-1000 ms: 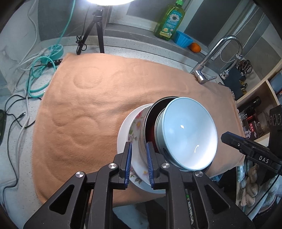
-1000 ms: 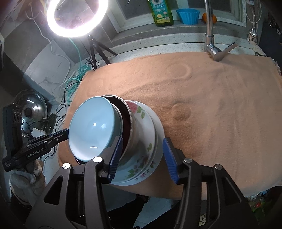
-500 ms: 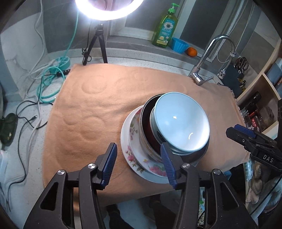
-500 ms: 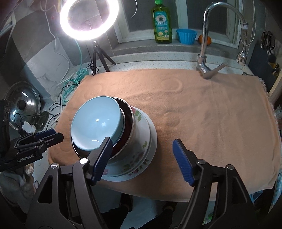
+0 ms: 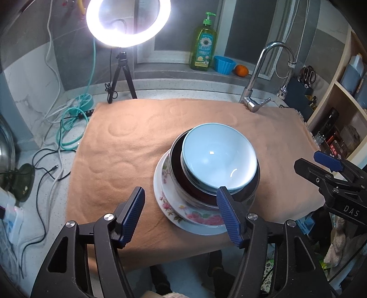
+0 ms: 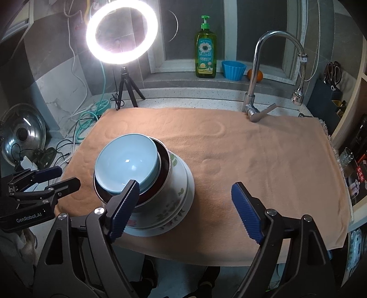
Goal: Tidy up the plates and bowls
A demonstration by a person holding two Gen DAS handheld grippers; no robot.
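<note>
A stack of dishes stands on the orange cloth near its front edge. A light blue bowl sits on top, inside a dark bowl, on floral plates. The blue bowl and floral plates also show in the right wrist view. My left gripper is open and empty, held back above the front of the stack. My right gripper is open and empty, to the right of the stack. Neither touches the dishes.
A ring light on a tripod, a green soap bottle, a blue cup and an orange stand at the back. A faucet rises at the back right. Cables lie left. Shelves stand right.
My left gripper opened off the floral plate's rim and pulled back. My right gripper opened wider and pulled back too. The stack now rests flat on the cloth.
</note>
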